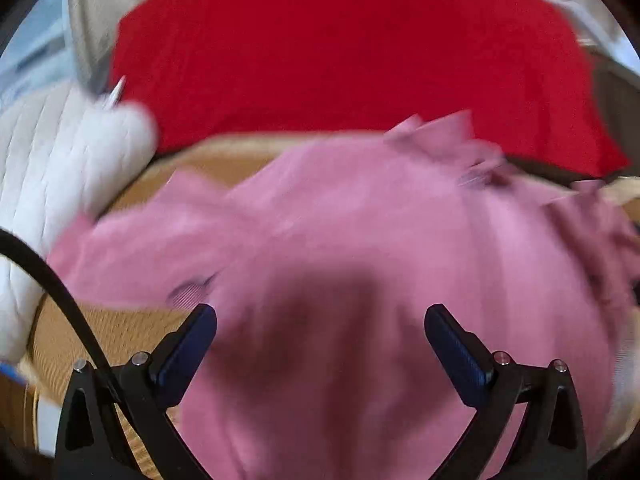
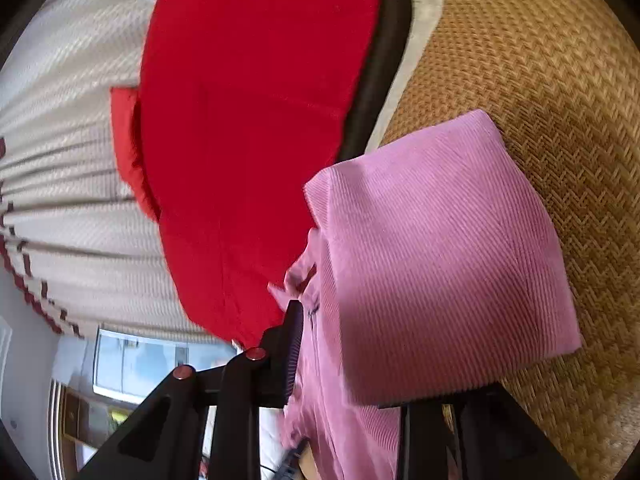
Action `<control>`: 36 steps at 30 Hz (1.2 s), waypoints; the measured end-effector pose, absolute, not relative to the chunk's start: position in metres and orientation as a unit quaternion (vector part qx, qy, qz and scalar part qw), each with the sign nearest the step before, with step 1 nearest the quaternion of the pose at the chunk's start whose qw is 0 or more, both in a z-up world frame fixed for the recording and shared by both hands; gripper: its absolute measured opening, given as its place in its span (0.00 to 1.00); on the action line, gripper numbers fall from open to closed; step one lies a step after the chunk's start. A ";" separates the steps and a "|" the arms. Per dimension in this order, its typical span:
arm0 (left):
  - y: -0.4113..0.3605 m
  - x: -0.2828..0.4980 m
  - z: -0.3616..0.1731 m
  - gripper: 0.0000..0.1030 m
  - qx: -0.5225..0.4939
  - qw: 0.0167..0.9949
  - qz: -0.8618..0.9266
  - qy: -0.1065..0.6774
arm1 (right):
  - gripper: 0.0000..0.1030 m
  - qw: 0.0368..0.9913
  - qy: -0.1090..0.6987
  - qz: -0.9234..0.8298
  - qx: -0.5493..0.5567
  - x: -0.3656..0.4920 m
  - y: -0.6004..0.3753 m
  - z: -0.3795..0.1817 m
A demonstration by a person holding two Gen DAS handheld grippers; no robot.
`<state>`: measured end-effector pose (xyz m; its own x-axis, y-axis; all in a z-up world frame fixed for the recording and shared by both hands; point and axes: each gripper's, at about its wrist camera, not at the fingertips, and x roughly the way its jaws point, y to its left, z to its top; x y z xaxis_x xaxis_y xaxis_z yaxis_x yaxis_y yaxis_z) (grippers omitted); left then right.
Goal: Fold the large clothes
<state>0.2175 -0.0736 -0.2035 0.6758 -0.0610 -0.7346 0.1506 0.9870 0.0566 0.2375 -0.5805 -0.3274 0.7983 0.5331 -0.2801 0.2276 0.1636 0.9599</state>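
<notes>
Pink ribbed garment (image 2: pixel 440 248) lying on the woven mat (image 2: pixel 560 100), partly folded, one edge running back toward the red cushion (image 2: pixel 248 120). Clamped at that near edge by the right gripper (image 2: pixel 320 344), jaws closed on the cloth. Left gripper (image 1: pixel 320 336) above the garment's middle (blurred), jaws wide apart, empty, farther from any edge.

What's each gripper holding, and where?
Right gripper: shut on the pink garment, at a bunched edge. Left gripper: open, holding nothing.
</notes>
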 end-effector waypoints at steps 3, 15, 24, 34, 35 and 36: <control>-0.134 0.197 -0.172 1.00 0.071 0.913 -0.143 0.376 | 0.85 0.688 0.304 0.101 0.651 0.222 -0.596 -0.332; -0.309 0.172 -0.180 1.00 0.139 0.835 -0.313 0.430 | 0.84 0.685 0.248 0.126 0.673 0.150 -0.673 -0.328; -0.360 0.166 -0.210 1.00 0.180 0.811 -0.353 0.430 | 0.84 0.721 0.212 0.106 0.652 0.139 -0.696 -0.304; -0.413 0.192 -0.250 0.34 0.259 0.795 -0.326 0.442 | 0.75 0.730 0.229 0.076 0.639 0.155 -0.684 -0.303; -0.415 0.197 -0.254 0.25 0.259 0.792 -0.321 0.449 | 0.74 0.730 0.231 0.075 0.639 0.155 -0.685 -0.305; -0.414 0.204 -0.252 0.12 0.247 0.796 -0.319 0.451 | 0.74 0.731 0.234 0.071 0.637 0.158 -0.683 -0.306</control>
<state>0.2035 -0.4137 -0.2524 0.3892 -0.2850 -0.8759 0.7314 0.6736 0.1058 0.1582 -0.6830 -0.3060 0.8803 0.4024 -0.2513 0.1941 0.1778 0.9647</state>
